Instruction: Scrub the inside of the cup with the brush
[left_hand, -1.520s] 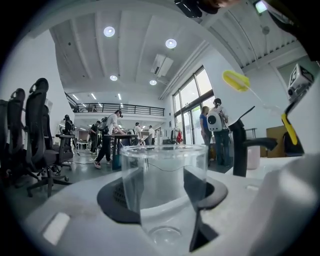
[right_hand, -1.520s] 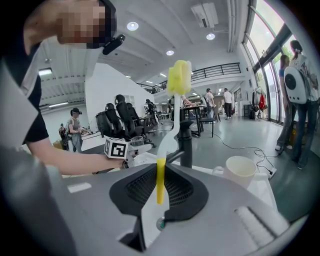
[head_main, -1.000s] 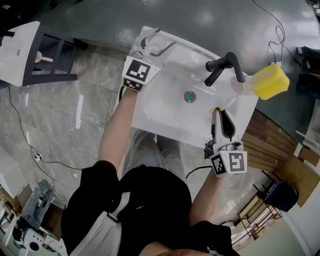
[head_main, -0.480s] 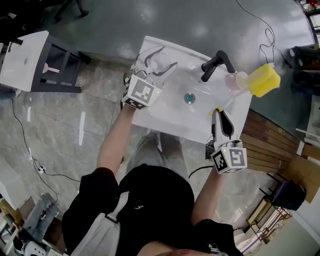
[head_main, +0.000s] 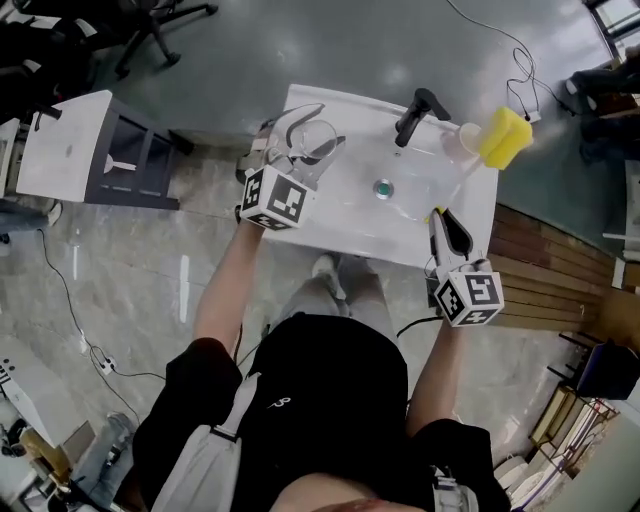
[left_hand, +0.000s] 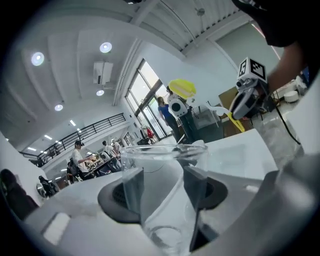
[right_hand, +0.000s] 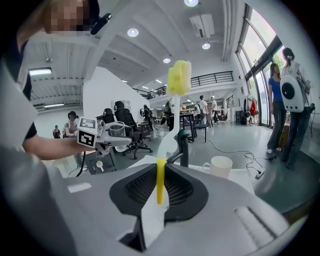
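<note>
My left gripper (head_main: 325, 128) is shut on a clear cup (head_main: 310, 140) and holds it over the left end of the white sink (head_main: 340, 225). In the left gripper view the cup (left_hand: 165, 185) stands between both pads, mouth away from the camera. My right gripper (head_main: 442, 218), at the sink's right front edge, is shut on the brush's yellow handle (right_hand: 160, 187). The brush's shaft runs up to a yellow sponge head (head_main: 505, 135), which sits clear of the cup, above the sink's right end. From the right gripper view the sponge head (right_hand: 179, 77) points upward, with the cup (right_hand: 117, 131) far off to the left.
A black faucet (head_main: 415, 108) rises at the sink's back and a drain (head_main: 383, 188) sits in the basin. A white mug (head_main: 464, 138) stands on the rim right of the faucet. A white side table (head_main: 70, 145) is left. Cables cross the floor.
My left gripper has lifted the cup off the sink's left corner and rolled it. My right gripper has shifted a little with the brush. The head view has swung.
</note>
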